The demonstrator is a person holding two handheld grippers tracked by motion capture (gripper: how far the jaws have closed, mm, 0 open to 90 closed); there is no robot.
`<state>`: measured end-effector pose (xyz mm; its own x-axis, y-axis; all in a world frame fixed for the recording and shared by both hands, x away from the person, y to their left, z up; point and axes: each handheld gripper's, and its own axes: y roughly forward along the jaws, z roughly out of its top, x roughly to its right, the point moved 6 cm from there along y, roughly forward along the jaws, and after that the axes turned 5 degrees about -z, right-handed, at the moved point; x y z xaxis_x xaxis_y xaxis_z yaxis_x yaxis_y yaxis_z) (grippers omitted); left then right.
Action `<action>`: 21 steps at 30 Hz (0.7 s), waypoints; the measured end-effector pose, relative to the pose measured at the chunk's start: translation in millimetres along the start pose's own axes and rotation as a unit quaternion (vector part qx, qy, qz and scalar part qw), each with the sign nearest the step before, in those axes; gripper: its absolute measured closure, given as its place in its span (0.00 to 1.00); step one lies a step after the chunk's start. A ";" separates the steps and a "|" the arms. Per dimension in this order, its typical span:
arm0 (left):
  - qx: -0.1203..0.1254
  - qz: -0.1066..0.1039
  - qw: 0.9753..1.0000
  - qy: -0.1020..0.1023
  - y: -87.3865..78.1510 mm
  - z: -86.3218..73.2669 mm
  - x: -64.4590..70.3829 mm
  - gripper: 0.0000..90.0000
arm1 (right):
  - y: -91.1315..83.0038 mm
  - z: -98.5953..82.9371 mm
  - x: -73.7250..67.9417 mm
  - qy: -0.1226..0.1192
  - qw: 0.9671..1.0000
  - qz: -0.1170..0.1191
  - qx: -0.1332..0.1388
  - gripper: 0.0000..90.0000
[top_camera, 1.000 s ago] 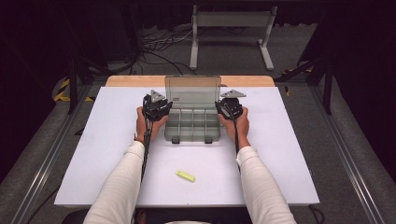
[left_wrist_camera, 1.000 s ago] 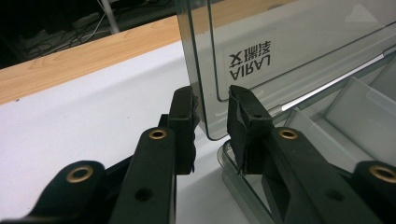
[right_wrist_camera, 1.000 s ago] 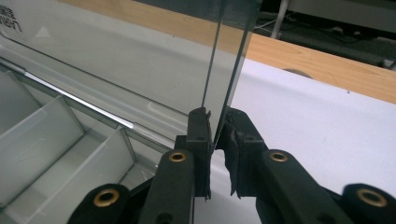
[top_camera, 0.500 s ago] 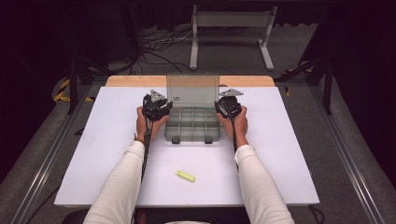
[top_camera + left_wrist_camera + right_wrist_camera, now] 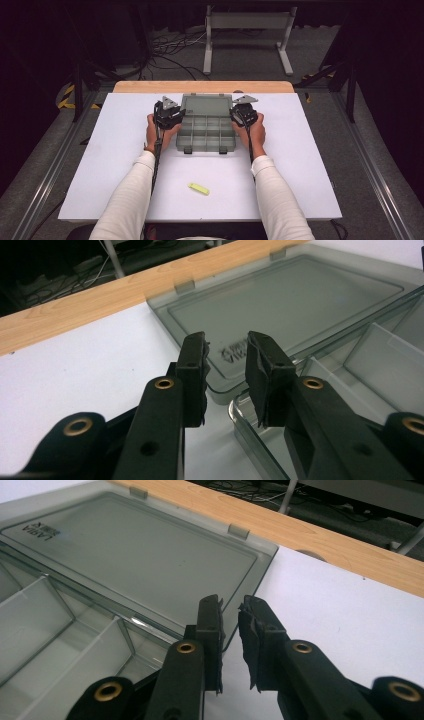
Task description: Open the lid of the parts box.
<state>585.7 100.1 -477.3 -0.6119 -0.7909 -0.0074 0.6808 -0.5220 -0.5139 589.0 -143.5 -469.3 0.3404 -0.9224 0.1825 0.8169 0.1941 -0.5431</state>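
Since the earlier frames the lid (image 5: 205, 103) had dropped flat behind the compartment box (image 5: 206, 133) mid-table. Left gripper (image 5: 170, 114) and right gripper (image 5: 242, 115) flanked it, jaws slightly apart, holding nothing.

Bright table, dark surroundings, soft focus
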 end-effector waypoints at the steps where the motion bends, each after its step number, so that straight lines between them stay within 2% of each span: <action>1: 0.001 0.000 1.000 -0.001 -0.1 0.0 0.3 0.77 | -0.4 0.1 -0.5 -0.001 1.000 0.002 0.000 0.87; 6: 0.000 -0.012 1.000 -0.006 -2.6 -0.7 -0.6 0.76 | -2.8 0.0 -1.0 -0.003 1.000 0.004 0.000 0.87; 9: -0.001 -0.019 1.000 -0.001 -4.4 0.1 1.4 0.75 | -4.9 -0.1 -0.3 -0.004 1.000 0.010 0.001 0.87; 15: -0.004 -0.030 0.999 0.024 -10.6 3.8 7.3 0.74 | -10.3 -0.1 0.3 -0.004 1.000 0.020 0.005 0.85; 19: -0.012 -0.024 0.998 0.060 -18.0 7.0 9.9 0.72 | -16.4 -0.2 1.6 -0.004 1.000 0.026 0.012 0.84; 21: -0.007 -0.027 0.998 0.064 -23.0 9.0 10.4 0.72 | -19.5 0.2 3.1 -0.003 1.000 0.027 0.016 0.83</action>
<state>567.3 101.0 -457.9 -0.6945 -0.7140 -0.0887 0.6402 -0.5570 -0.5290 574.2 -150.1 -458.0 0.3870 -0.9083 0.1587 0.8114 0.2537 -0.5265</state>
